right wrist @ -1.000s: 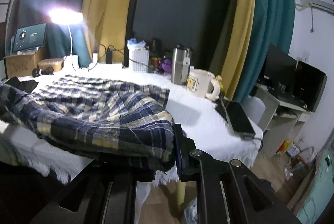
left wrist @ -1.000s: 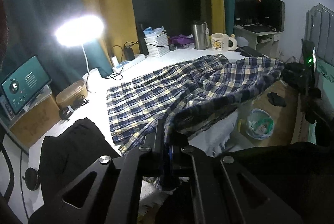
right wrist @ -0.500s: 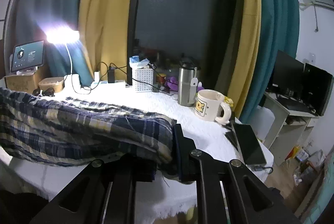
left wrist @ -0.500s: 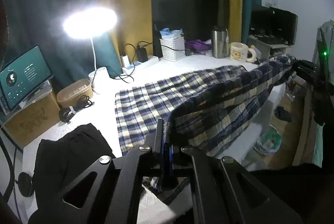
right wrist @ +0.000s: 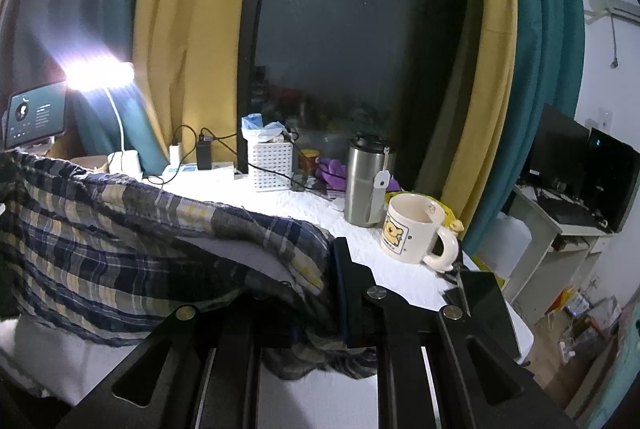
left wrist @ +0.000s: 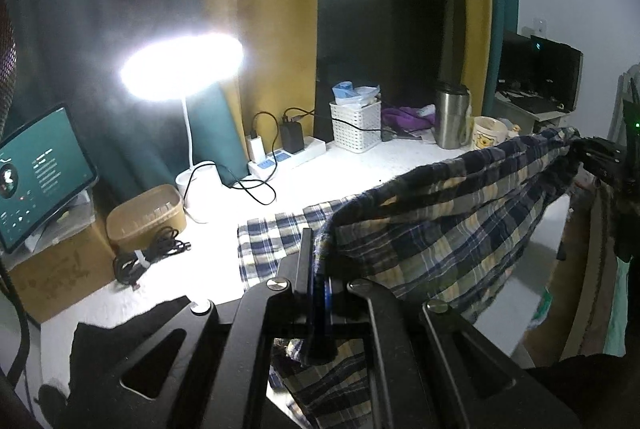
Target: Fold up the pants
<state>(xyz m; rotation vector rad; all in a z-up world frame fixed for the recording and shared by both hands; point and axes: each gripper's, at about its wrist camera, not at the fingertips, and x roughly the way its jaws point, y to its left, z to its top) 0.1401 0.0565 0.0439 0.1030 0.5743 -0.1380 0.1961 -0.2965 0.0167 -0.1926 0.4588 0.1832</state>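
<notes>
Left wrist view: both grippers' fingers (left wrist: 316, 293) pinch the soft, floppy pants (left wrist: 440, 229), edge sagging toward 3 o'clock; hold corners.

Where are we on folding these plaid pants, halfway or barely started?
Mid first fold, I'd judge. Done: both corners are picked up. The left gripper and right gripper are each shut on the plaid pants. In hand: the held edge hangs lifted between them, above the white table, while part of the pants lies flat. Left: lay this edge down, then any further folds. No finished fold shows yet.
</notes>
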